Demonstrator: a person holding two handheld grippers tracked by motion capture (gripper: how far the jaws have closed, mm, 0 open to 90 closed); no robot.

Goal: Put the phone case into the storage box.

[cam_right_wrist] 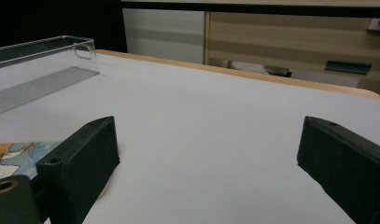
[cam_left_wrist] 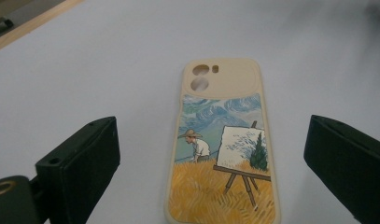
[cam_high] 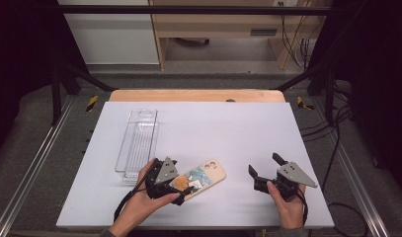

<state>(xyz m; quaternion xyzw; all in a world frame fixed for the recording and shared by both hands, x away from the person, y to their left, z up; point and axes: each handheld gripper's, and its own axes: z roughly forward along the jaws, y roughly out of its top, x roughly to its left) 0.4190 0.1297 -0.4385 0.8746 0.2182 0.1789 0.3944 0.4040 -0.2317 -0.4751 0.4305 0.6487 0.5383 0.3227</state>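
Step in hand, as judged: the approach to a pick-up of the phone case (cam_left_wrist: 223, 144). The left gripper (cam_high: 181, 185) hangs over the near end of the case, jaws spread wide to either side of it and clear of both long edges; nothing is gripped. The right gripper (cam_high: 267, 173) is held well apart to the right over bare table (cam_high: 248, 128), jaws likewise wide and empty.

The next move calls for lowering the left gripper until the jaws flank the case's sides, then closing across its width. The case lies flat and thin, so the jaw tips must reach down to the table surface or they will likely slide over the rim.

Location: the case lies on the white table, near the front edge, left of centre, angled with its camera end away from the left hand (cam_high: 144, 197). A clear plastic tray (cam_high: 137, 143) lies near it to the left, not touching.

Condition: cream rim, two camera cut-outs, printed painting of a hatted figure, an easel and a yellow field. No damage visible
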